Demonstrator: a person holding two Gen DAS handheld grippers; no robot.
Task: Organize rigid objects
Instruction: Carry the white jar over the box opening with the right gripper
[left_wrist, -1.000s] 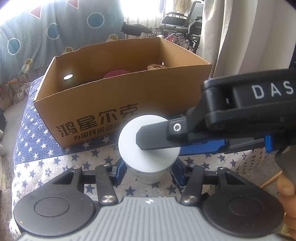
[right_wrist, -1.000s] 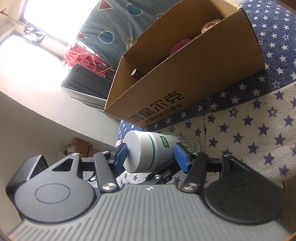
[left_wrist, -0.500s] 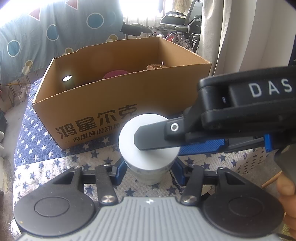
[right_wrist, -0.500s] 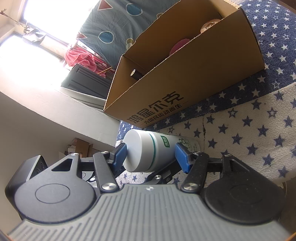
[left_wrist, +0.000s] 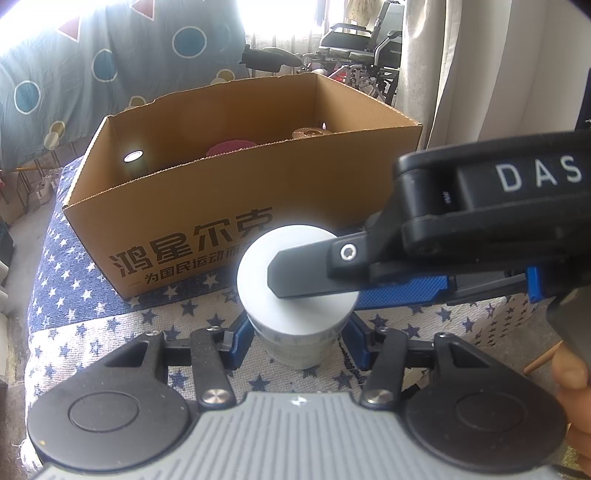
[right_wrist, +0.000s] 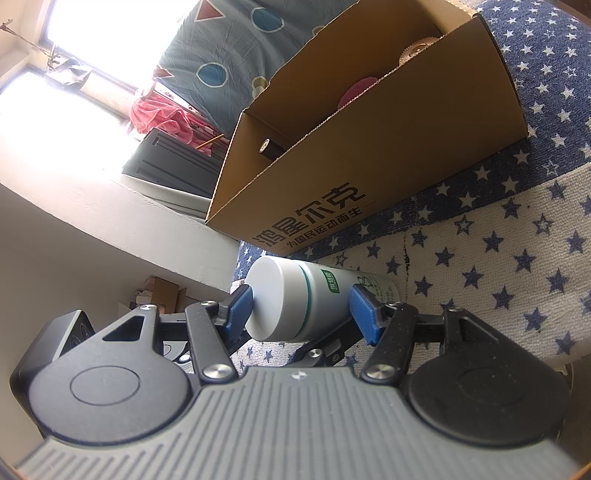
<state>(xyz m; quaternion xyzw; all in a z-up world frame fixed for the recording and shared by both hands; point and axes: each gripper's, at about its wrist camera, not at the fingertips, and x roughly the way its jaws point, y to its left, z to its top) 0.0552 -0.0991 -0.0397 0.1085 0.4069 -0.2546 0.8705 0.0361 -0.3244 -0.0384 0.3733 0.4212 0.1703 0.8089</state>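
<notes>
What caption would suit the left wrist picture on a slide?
Both claws, left and right, clamp one white plastic bottle before a brown cardboard box.

The bottle (right_wrist: 295, 301) at lower centre of the right wrist view is white, with a thin green ring below its white cap and a small green label. Blue pads line the black fingers (right_wrist: 364, 308) of the right gripper (right_wrist: 301, 306); its body is ribbed grey. The left gripper (left_wrist: 297, 341) has the same black, blue and grey. The cardboard box (left_wrist: 229, 206) in mid-frame is tan with black characters. The cloth (right_wrist: 498, 266) beneath is cream with navy stars, turning navy with white stars toward the box. At upper left, a hanging sheet (left_wrist: 74, 70) is teal with blue circles and red triangles.
</notes>
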